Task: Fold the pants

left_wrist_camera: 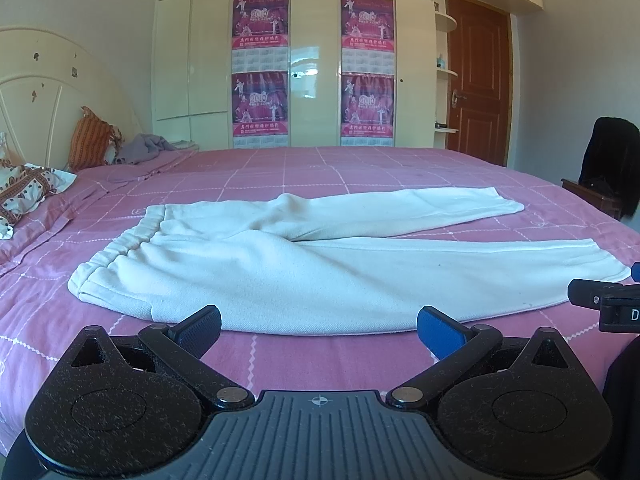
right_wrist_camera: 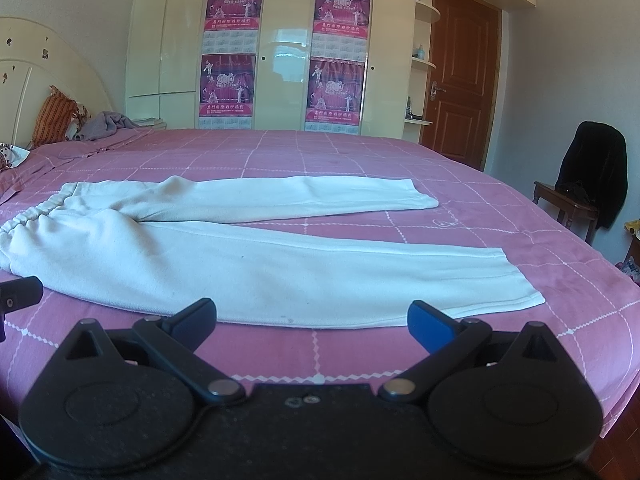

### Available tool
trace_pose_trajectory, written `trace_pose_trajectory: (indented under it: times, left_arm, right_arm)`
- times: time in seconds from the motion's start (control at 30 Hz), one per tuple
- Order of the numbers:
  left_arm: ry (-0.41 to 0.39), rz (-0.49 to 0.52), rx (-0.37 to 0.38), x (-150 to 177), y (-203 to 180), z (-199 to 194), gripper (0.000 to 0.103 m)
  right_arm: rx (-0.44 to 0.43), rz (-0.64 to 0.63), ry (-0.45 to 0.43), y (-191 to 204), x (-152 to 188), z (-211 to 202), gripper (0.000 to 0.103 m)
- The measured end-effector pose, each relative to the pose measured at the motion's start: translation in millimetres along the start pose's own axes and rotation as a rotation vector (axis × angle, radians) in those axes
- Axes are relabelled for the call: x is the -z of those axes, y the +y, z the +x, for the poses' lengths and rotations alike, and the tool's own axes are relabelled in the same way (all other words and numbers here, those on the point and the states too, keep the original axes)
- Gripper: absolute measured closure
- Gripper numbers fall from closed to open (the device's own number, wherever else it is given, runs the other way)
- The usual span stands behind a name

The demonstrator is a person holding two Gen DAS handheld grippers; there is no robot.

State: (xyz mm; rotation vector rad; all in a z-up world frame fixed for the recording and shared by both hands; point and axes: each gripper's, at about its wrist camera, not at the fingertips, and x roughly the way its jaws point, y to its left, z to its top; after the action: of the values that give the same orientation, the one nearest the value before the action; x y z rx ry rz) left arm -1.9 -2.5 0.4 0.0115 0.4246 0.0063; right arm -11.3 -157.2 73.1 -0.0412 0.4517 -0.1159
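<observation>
I've got both grippers parked over the near edge of the bed (left_wrist_camera: 360, 168), and neither one is on cloth. My left gripper (left_wrist_camera: 319, 326) has its fingers spread wide, nothing between them; the near hem of the white pants (left_wrist_camera: 280, 272) runs just beyond the fingertips, apart from them. In the left wrist view the waistband sits off to the left and the two legs run away to the right, splayed in a narrow V, lying flat on the pink checked bedspread (right_wrist_camera: 500, 208).

My right gripper (right_wrist_camera: 312, 318) is spread wide too, empty, and here the lower leg of the pants (right_wrist_camera: 248, 264) crosses straight ahead of the fingers, its cuff ending ahead and to the right of the blue pad (right_wrist_camera: 430, 326). The edge of the leg lies just past the tips, not touching.

A dark garment hangs on a chair (right_wrist_camera: 568, 200) at far right, and a wardrobe (left_wrist_camera: 320, 60) stands behind.
</observation>
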Motion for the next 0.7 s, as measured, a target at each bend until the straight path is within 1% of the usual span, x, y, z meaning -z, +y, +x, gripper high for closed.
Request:
trace_pose_trajectory:
  times: [0.17,0.27,0.3,0.37,0.47,0.57,0.6,0.7]
  left_arm:
    - [0.012,-0.002,-0.003,-2.9,3.1,3.5,0.000]
    - [0.025,-0.030,0.023,-11.9,12.4,12.7,0.000]
    - [0.023,-0.038,0.023,-15.5,16.3,16.8,0.000]
    - [0.017,-0.046,-0.002,-25.6,27.1,28.8,0.000]
    - [0.016,-0.063,-0.011,-48.1,53.4,58.9,0.000]
    - [0.025,-0.080,-0.005,-76.5,89.9,99.3,0.000]
    - [0.033,-0.083,-0.015,-86.6,103.3,114.8,0.000]
    - [0.062,-0.087,-0.058,-114.7,150.4,168.1,0.000]
  right_arm:
    - [-0.001,-0.002,0.000,0.3,-0.2,0.1,0.000]
    - [-0.019,-0.017,0.005,2.5,-4.4,3.7,0.000]
    - [-0.030,-0.023,-0.001,3.1,-7.6,5.6,0.000]
    - [-0.049,-0.030,-0.008,4.6,-17.7,14.5,0.000]
    - [-0.108,-0.028,0.010,6.2,-43.6,41.4,0.000]
    - [-0.172,-0.059,0.002,12.3,-71.2,68.5,0.000]
    - [-0.208,-0.064,-0.004,13.3,-83.7,80.2,0.000]
    - [-0.265,-0.074,-0.012,21.3,-116.7,115.2,0.002]
